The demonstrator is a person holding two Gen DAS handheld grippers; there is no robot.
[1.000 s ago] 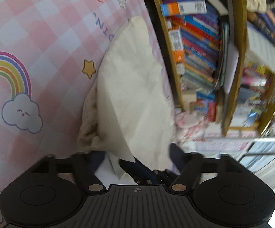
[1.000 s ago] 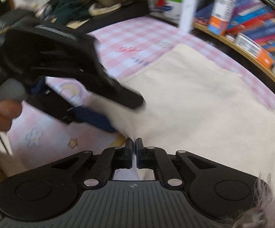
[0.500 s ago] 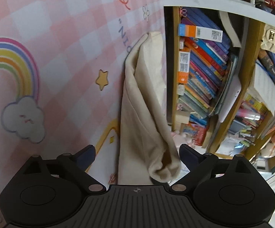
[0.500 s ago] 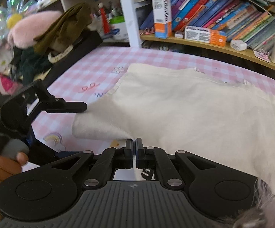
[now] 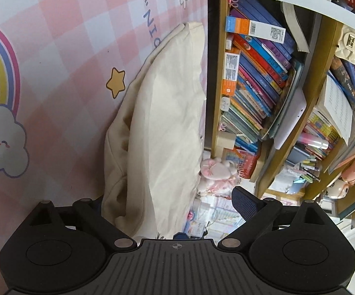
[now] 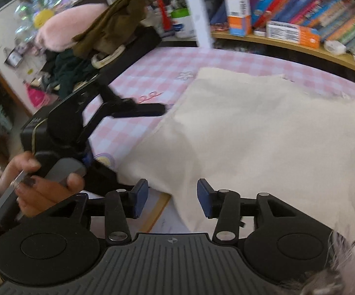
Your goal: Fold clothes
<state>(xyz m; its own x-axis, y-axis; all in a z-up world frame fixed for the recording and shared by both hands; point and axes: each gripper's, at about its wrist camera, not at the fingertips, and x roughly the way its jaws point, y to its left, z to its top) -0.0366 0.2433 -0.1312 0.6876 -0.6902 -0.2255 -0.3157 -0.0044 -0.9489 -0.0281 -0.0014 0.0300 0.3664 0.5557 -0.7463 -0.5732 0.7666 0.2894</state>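
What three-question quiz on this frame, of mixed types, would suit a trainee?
1. True or false: the right hand-held gripper is clamped shut on the garment.
2. Multiple choice: the garment lies on A) a bare wooden floor, B) a pink checked mat, C) a blue towel.
3. Fill in: the left hand-held gripper has its jaws ___.

Key
1. False: its pads stand apart, with the cloth edge lying between them ungripped.
2. B.
3. Open: one pad shows clear of the cloth, and the other is hidden behind it.
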